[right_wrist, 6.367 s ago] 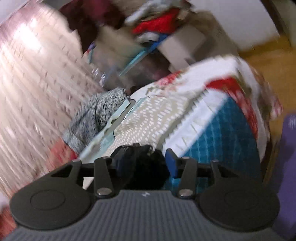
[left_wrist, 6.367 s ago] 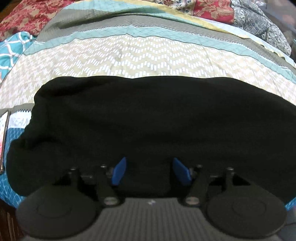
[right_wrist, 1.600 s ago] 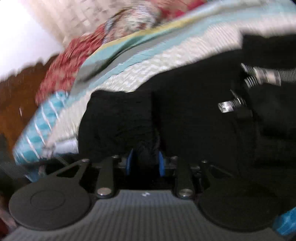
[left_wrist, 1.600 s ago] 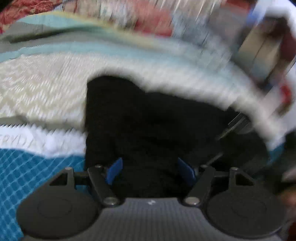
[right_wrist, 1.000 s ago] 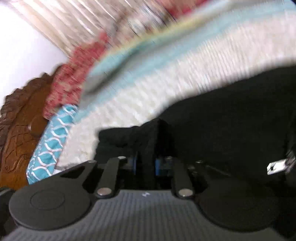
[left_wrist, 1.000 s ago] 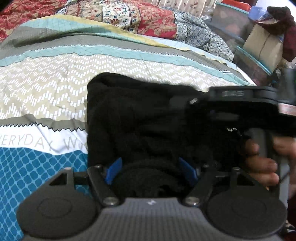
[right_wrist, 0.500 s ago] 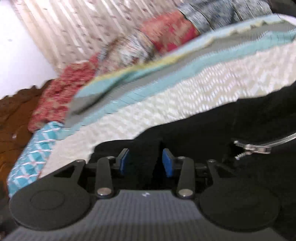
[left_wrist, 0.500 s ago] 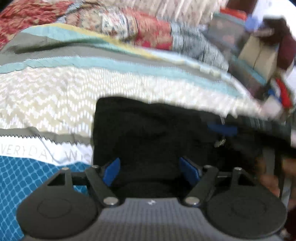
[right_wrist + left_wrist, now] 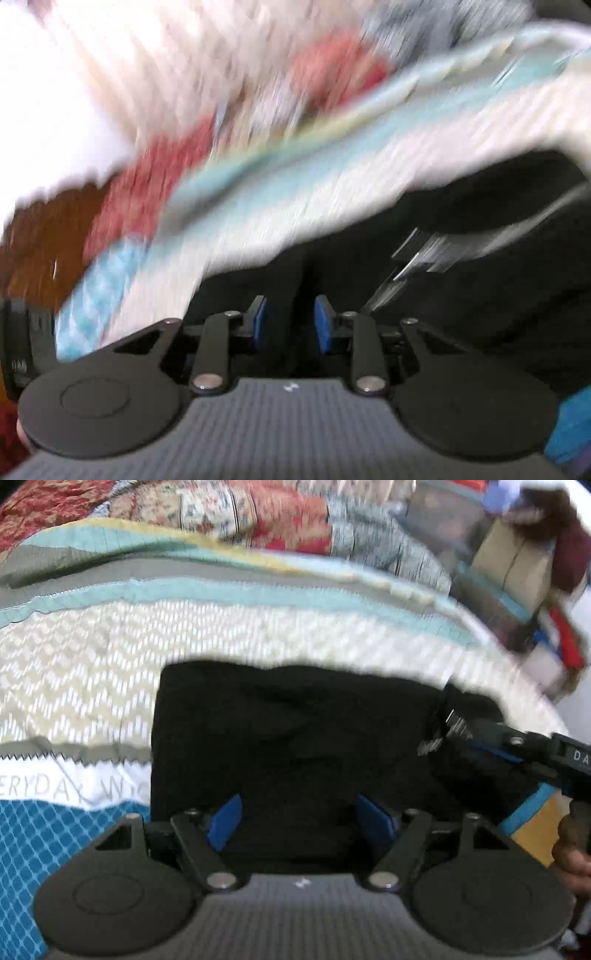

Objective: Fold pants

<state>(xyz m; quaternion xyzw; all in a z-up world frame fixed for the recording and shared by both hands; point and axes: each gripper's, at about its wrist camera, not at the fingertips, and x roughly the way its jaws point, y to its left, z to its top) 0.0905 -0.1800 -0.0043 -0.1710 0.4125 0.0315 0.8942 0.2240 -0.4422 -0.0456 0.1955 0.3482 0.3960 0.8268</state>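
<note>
Writing on bedspread: the white band of the bedspread (image 9: 110,657) carries grey capitals, cut off by the frame edge and the black cloth; "ERYDAY W" is what can be read.
Writing on tool: in the left wrist view the body of the right gripper (image 9: 484,738) shows white letters "DA" at the picture's right edge; the rest is cut off.
Pants: the black pants (image 9: 295,738) lie folded into a compact block on the bedspread, left edge straight, far edge against the cream zigzag band.
Zipper: a metal zipper (image 9: 417,254) shows at the right end of the cloth, streaked by blur.
Left gripper: the left gripper (image 9: 299,816) points steeply down over the near edge of the pants; its blue pads (image 9: 225,819) stand wide apart with black cloth lying beneath and between them, no pad pressing on it.
Right gripper, own view: its blue pads (image 9: 323,328) sit a modest gap apart and the jaws are closing; a ridge of black cloth rises in the gap, and no squeeze on it is visible.
Right gripper, position: it reaches in from the right at a shallow downward slant, tips at the right end of the pants next to the zipper.
Hand: the person's right hand (image 9: 570,853) wraps the handle below the tool at the right border.
Image quality: the right wrist view is heavily smeared; the far bedding and wooden frame are only colour streaks.
</note>
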